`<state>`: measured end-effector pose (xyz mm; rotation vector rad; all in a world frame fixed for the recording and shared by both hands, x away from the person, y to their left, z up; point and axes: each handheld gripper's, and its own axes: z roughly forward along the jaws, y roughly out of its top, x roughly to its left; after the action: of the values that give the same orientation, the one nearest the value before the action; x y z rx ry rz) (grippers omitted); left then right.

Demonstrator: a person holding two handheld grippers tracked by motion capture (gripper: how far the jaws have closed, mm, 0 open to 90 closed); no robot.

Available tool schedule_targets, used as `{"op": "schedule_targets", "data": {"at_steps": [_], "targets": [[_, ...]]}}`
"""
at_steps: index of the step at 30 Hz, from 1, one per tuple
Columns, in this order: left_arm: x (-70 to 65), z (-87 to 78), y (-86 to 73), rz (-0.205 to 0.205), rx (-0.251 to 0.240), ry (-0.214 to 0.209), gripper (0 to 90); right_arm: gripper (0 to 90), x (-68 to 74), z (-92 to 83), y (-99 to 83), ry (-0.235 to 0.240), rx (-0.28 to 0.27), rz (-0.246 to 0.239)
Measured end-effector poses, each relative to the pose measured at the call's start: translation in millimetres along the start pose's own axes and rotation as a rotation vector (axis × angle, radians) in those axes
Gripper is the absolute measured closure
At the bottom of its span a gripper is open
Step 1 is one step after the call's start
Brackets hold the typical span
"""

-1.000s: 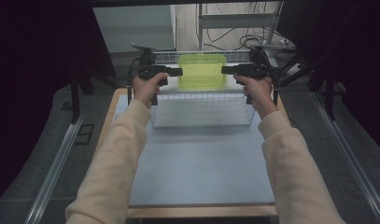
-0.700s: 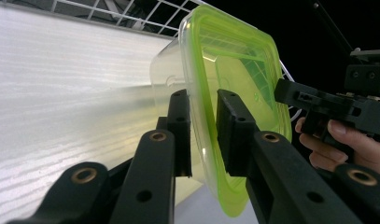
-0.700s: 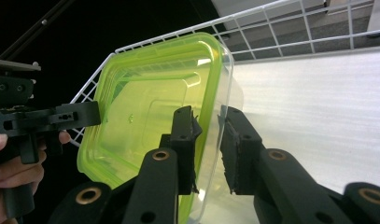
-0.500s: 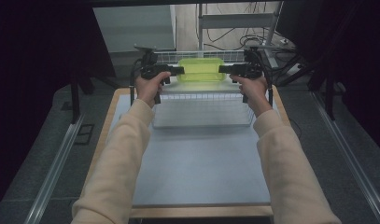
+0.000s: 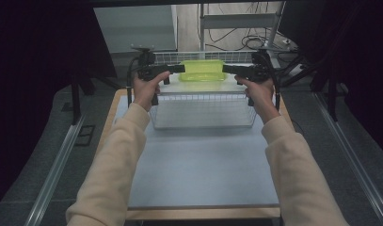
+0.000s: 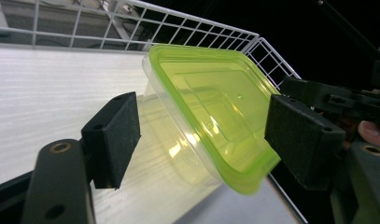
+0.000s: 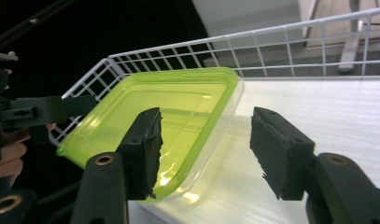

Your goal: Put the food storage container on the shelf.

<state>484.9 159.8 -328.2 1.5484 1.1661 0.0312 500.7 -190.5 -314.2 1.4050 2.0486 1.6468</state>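
Fingers [image 6: 114, 135] of my left gripper [image 6: 211, 140] and right gripper [image 7: 204, 154] stand wide, each pair straddling one end of the green tub [image 5: 202, 70]. I see it tilted over the white shelf [image 7: 327, 116], inside the wire basket [image 5: 203, 110].

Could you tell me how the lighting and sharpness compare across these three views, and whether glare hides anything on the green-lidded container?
High view: dim, dark at the sides and soft, so the container is a small bright patch. Left gripper view: sharp, with small highlights on the clear container wall, hiding nothing. Right gripper view: equally sharp, with bright glints near the container's lower corner; the background beyond the wire basket is black.
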Motion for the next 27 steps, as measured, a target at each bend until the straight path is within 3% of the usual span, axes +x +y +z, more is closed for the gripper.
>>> {"op": "schedule_targets", "data": {"at_steps": [3, 6, 11, 15, 21, 22, 23, 27], "targets": [[-8.7, -8.1, -6.1, 0.023, -0.016, -0.010, 24.0, 39.0, 2.5, -12.4, -0.5, 0.016, -0.016, -0.027], [-16.6, -17.9, -13.6, 0.087, 0.007, -0.009, 22.1, 37.3, 4.9, -24.9, -3.9, 0.039, -0.022, -0.049], [-27.4, -36.2, -31.3, 0.155, 0.008, 0.005, 21.3, 35.4, 11.2, -44.7, -19.9, 0.078, -0.009, -0.102], [-31.1, -45.5, -52.3, 0.143, 0.006, -0.032, 21.4, 34.8, 13.7, -58.0, -38.8, 0.102, 0.003, -0.135], [-36.5, -56.5, -95.3, 0.158, 0.008, -0.034, 20.8, 34.1, 18.2, -74.6, -76.4, 0.121, 0.034, -0.218], [-36.5, -56.5, -95.3, 0.158, 0.008, -0.034, 20.8, 34.1, 18.2, -74.6, -76.4, 0.121, 0.034, -0.218], [-37.4, -58.6, -111.0, 0.155, 0.013, -0.051, 20.9, 33.5, 19.8, -79.7, -92.6, 0.144, 0.045, -0.224], [-41.6, -61.2, -143.0, 0.184, 0.027, -0.056, 21.1, 32.3, 22.2, -87.4, -117.8, 0.174, 0.058, -0.244]]}}
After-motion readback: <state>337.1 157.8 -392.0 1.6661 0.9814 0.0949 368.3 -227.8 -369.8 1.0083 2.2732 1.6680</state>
